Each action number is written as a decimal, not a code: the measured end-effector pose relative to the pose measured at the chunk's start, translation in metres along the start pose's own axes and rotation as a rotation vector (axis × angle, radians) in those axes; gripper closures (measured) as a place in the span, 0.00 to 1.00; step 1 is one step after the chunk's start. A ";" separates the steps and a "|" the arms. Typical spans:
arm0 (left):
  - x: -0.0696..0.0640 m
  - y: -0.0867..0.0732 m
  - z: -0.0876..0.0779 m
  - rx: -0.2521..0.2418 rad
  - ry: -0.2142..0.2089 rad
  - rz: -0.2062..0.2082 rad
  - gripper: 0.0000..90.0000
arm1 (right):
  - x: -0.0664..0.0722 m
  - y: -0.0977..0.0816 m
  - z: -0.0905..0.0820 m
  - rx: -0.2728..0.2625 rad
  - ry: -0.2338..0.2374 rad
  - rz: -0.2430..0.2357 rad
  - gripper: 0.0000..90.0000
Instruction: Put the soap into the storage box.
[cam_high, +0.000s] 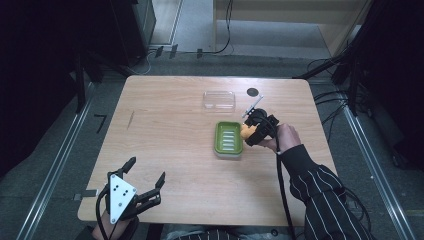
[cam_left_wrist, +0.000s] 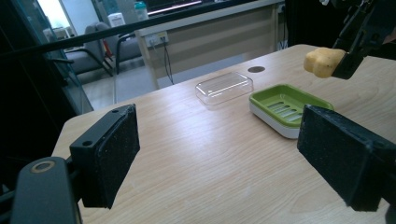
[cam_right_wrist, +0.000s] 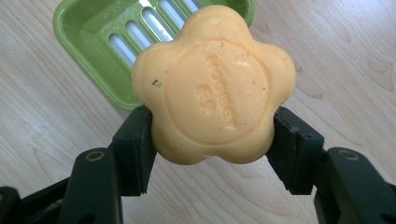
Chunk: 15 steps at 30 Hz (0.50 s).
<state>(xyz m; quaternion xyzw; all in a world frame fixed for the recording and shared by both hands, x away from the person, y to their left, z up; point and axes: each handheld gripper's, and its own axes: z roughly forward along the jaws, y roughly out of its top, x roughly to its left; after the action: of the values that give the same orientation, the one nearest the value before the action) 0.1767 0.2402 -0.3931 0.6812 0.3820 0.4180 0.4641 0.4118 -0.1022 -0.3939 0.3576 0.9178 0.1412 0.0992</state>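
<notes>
A yellow flower-shaped soap bar (cam_right_wrist: 212, 84) is clamped between the two jaws of my right gripper (cam_high: 250, 132), which is shut on it. In the high view the soap (cam_high: 246, 132) hangs just above the right edge of the green soap dish (cam_high: 228, 139). The left gripper view shows the soap (cam_left_wrist: 323, 61) above and behind the dish (cam_left_wrist: 289, 108). In the right gripper view the dish (cam_right_wrist: 100, 42) lies below and past the soap. My left gripper (cam_high: 145, 179) stands open near the table's front left corner, nothing between its pads (cam_left_wrist: 116, 149).
A clear plastic lid (cam_high: 219, 100) lies behind the dish; in the left gripper view the lid (cam_left_wrist: 224, 87) sits left of the dish. A round cable hole (cam_high: 253, 92) marks the table's back. A striped sleeve (cam_high: 320, 190) crosses the right front. Bare wood (cam_high: 165, 135) spans the left half.
</notes>
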 end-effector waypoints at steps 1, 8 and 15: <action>0.000 0.000 0.000 0.000 -0.001 0.001 0.14 | 0.000 0.000 0.000 0.003 0.002 0.001 0.44; 0.000 0.000 -0.001 -0.003 0.004 -0.006 0.14 | 0.001 0.004 0.001 -0.004 -0.001 -0.003 0.44; 0.000 0.000 -0.001 -0.001 0.003 -0.005 0.14 | 0.004 0.012 0.003 -0.011 0.008 -0.022 0.44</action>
<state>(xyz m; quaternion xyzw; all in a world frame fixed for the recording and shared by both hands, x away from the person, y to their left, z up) 0.1761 0.2407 -0.3932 0.6793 0.3841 0.4183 0.4648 0.4174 -0.0906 -0.3931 0.3464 0.9213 0.1465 0.0990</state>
